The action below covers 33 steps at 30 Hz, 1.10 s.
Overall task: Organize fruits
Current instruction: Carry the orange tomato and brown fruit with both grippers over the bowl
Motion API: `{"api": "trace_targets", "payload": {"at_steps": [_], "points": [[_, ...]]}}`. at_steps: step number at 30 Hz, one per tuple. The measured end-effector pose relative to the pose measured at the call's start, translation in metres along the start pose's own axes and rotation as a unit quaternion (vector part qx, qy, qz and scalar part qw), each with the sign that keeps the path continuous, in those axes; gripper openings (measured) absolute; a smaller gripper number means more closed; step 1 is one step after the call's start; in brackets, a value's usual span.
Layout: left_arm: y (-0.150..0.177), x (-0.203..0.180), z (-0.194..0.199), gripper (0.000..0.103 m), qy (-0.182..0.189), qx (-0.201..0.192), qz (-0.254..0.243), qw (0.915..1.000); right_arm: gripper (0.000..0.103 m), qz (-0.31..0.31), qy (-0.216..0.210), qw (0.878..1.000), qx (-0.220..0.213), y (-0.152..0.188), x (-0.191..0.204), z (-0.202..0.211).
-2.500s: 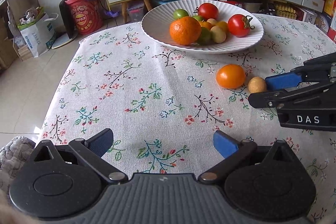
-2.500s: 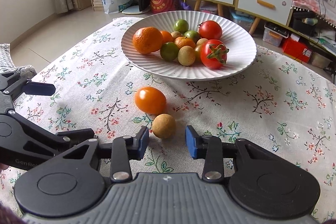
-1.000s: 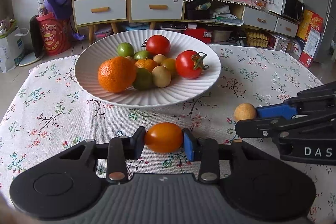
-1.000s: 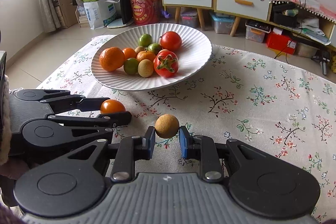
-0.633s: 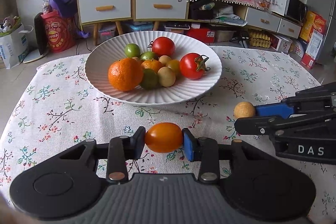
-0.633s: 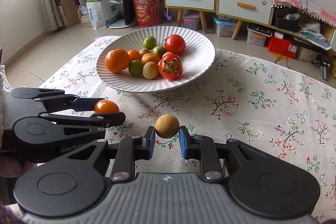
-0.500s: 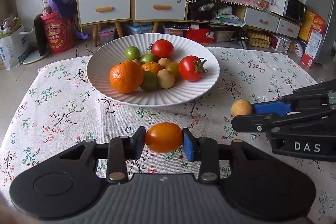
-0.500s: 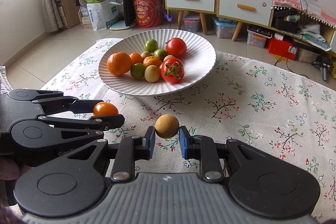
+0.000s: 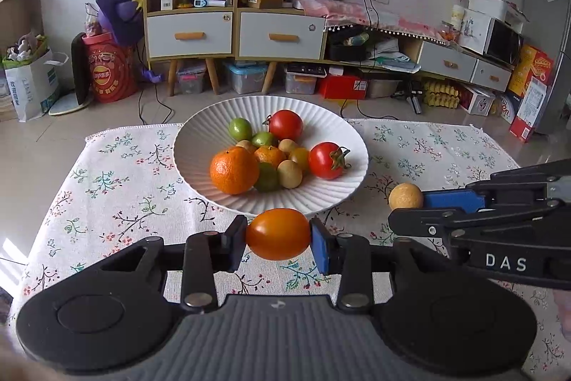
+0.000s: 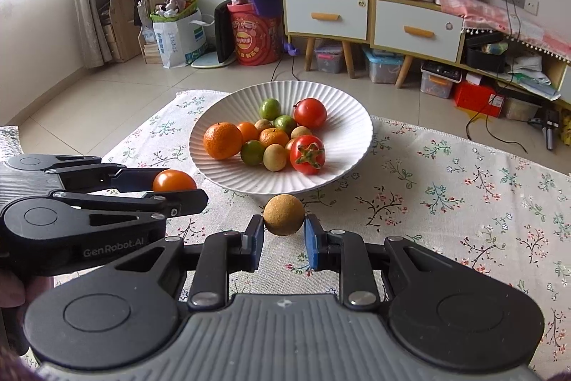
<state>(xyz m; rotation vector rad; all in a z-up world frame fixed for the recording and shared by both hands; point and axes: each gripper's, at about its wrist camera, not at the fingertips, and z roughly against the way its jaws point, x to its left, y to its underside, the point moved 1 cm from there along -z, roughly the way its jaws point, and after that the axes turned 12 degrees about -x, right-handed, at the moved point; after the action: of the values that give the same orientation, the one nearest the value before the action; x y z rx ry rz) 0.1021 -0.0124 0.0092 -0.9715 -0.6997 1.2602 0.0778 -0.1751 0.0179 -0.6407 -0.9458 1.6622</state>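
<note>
My left gripper (image 9: 278, 234) is shut on an orange tomato (image 9: 277, 234), held above the flowered tablecloth just in front of the white ribbed plate (image 9: 200, 181). My right gripper (image 10: 283, 236) is shut on a small tan round fruit (image 10: 284, 215), also lifted off the cloth near the plate's front rim (image 10: 249, 190). The plate holds a mandarin (image 9: 233, 170), two red tomatoes, green limes and several small tan fruits. Each gripper shows in the other's view: the right one (image 9: 410, 202) at right, the left one (image 10: 178, 183) at left.
The table (image 9: 117, 188) carries a floral cloth; its far edge lies just behind the plate. Beyond it on the floor stand a shelf with drawers (image 9: 235, 34), a red drum (image 9: 107, 74), a paper bag (image 9: 32, 84) and storage boxes.
Both grippers have risen with their fruits and drawn slightly back from the plate, which now sits lower and smaller in both views. Both grips are unchanged.
</note>
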Motion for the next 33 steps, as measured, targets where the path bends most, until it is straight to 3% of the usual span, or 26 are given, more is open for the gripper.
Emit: {"api": "trace_targets", "payload": {"at_steps": [15, 19, 27, 33], "points": [[-0.020, 0.012, -0.013, 0.028, -0.016, -0.011, 0.027, 0.9995, 0.022, -0.043, 0.005, 0.998, -0.044, -0.032, -0.005, -0.014], [-0.022, 0.016, -0.030, 0.028, 0.010, -0.003, 0.068, 0.9976, 0.022, -0.037, 0.004, 0.998, -0.051, -0.038, -0.015, -0.029], [-0.011, -0.001, -0.060, 0.028, 0.043, 0.018, 0.034, 0.9983, 0.022, -0.073, 0.000, 0.996, -0.045, -0.037, -0.048, -0.068], [-0.005, -0.009, -0.070, 0.028, 0.049, 0.031, 0.030, 0.9979, 0.022, -0.083, -0.007, 0.996, -0.029, -0.027, -0.052, -0.083]]}}
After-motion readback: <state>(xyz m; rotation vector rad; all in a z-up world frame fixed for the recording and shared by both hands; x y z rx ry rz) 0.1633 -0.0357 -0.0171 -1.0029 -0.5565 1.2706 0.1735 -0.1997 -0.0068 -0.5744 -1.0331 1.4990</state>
